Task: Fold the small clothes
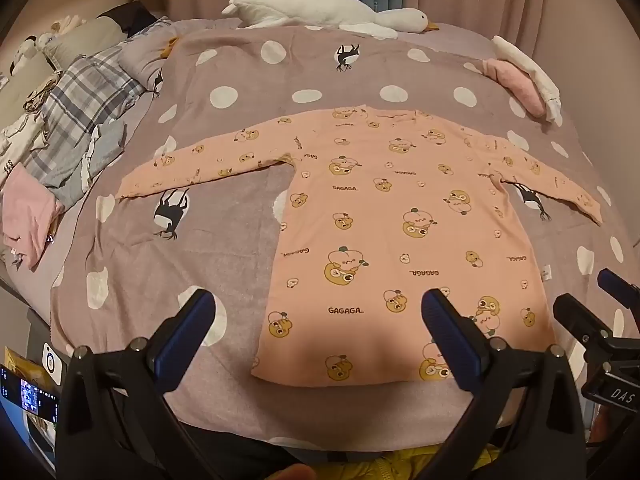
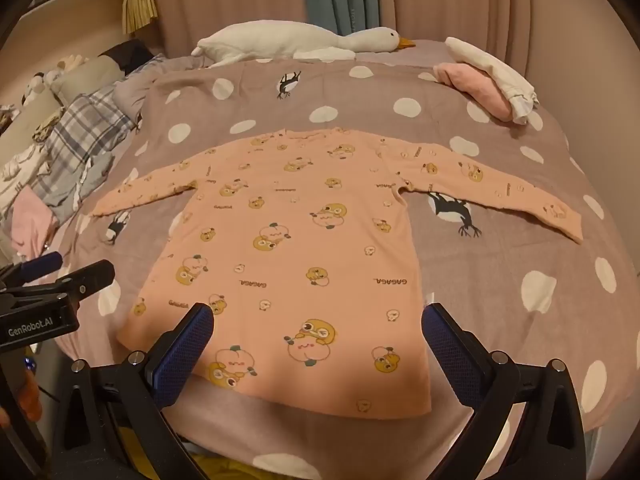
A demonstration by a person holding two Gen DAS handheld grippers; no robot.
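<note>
A peach-pink long-sleeved child's top printed with cartoon fruit and "GAGAGA" lettering (image 1: 384,216) lies flat and spread on a mauve bed cover with white polka dots and black bird figures (image 1: 224,256). Its hem is nearest the person, its neckline points away toward a white plush goose (image 1: 320,10) beyond the top, and both sleeves stretch out sideways. The top's long axis therefore runs straight away from the fingers, while the sleeves cross that line.

The left gripper (image 1: 318,314) hovers over the hem's left part with its blue-padded fingers spread wide and nothing between them. The right gripper (image 2: 318,326) hovers over the hem's right part, equally spread and empty. Neither touches the cloth.

Each gripper sits on its own side of the top, so each is nearer its own sleeve. Judging from this, folding has not begun, and a sleeve or side edge seems the likely first grasp.
</note>
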